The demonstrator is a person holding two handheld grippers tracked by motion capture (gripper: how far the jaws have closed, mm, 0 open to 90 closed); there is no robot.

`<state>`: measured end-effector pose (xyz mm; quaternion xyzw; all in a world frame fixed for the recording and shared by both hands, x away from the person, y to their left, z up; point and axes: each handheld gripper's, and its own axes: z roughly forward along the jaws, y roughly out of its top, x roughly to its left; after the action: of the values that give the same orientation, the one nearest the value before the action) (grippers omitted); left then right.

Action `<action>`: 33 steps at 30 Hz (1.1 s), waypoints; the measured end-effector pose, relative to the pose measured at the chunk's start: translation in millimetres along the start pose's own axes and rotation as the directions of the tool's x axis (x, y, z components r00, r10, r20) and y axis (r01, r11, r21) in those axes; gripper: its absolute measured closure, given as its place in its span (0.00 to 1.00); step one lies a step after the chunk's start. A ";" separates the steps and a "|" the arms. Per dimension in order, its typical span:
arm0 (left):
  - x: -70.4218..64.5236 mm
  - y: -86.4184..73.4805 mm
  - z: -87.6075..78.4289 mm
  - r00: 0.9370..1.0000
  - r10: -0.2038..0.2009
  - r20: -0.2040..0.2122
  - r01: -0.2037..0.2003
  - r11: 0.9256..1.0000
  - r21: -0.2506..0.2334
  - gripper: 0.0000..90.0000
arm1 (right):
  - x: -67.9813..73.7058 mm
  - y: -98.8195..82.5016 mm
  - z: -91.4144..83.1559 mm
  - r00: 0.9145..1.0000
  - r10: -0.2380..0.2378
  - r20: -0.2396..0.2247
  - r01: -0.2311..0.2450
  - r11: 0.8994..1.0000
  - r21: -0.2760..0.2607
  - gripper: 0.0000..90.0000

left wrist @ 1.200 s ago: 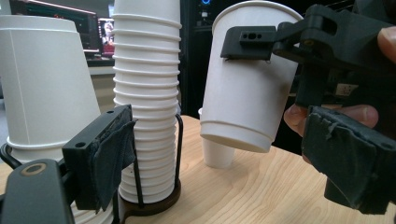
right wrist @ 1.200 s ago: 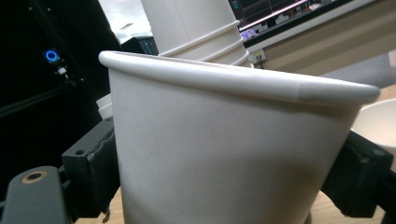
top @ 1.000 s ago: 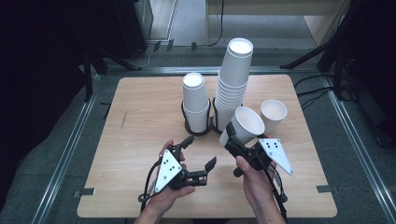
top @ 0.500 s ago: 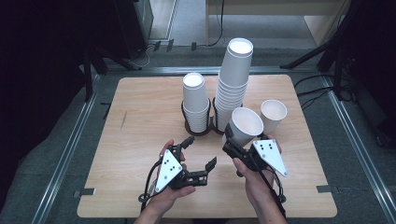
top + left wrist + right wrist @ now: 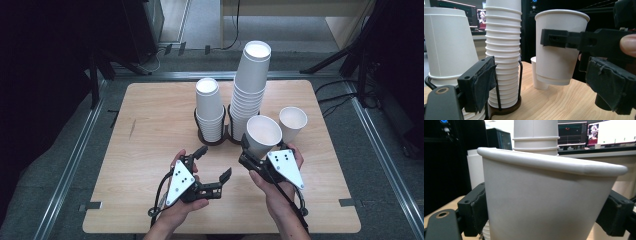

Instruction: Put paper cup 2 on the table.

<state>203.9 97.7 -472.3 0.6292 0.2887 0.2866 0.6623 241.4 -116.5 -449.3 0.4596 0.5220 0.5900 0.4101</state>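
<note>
My right gripper (image 5: 254,150) is shut on a white paper cup (image 5: 262,134), held upright just above the table in front of the tall stack. Its jaws press on both sides of the cup (image 5: 549,200) in the right gripper view. My left gripper (image 5: 214,162) rests in the hand at the front middle, open, with nothing between its jaws. In the left gripper view the held cup (image 5: 559,57) hangs ahead with the right gripper's black jaw across it. A second single cup (image 5: 292,122) stands on the table to the right.
Two stacks of upside-down white cups stand in black wire holders at the table's middle: a short stack (image 5: 209,107) and a tall stack (image 5: 250,85). The wooden table (image 5: 145,130) has bare room on the left. Metal rails run along both sides.
</note>
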 end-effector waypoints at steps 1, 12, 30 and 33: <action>-0.1 0.0 0.1 1.000 -0.002 0.000 0.002 1.000 -0.001 0.11 | -0.6 -0.6 0.2 1.000 -0.016 0.005 0.016 1.000 0.001 0.14; 0.2 -0.8 0.5 1.000 -0.003 -0.001 0.003 1.000 0.005 0.11 | -9.7 -7.1 1.7 0.997 -0.080 0.018 0.080 0.997 0.013 0.14; 0.7 -1.7 0.8 1.000 -0.003 -0.005 0.003 1.000 0.008 0.11 | -36.2 -29.2 8.9 0.988 -0.143 0.067 0.139 0.988 0.062 0.14; 0.8 -2.0 1.1 1.000 -0.003 -0.005 0.003 1.000 0.009 0.11 | -40.9 -33.7 11.1 0.986 -0.146 0.074 0.141 0.987 0.075 0.14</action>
<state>205.2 97.5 -474.3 0.6308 0.2925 0.2857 0.6594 262.2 -149.3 -487.1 0.4579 0.5571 0.5217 0.4558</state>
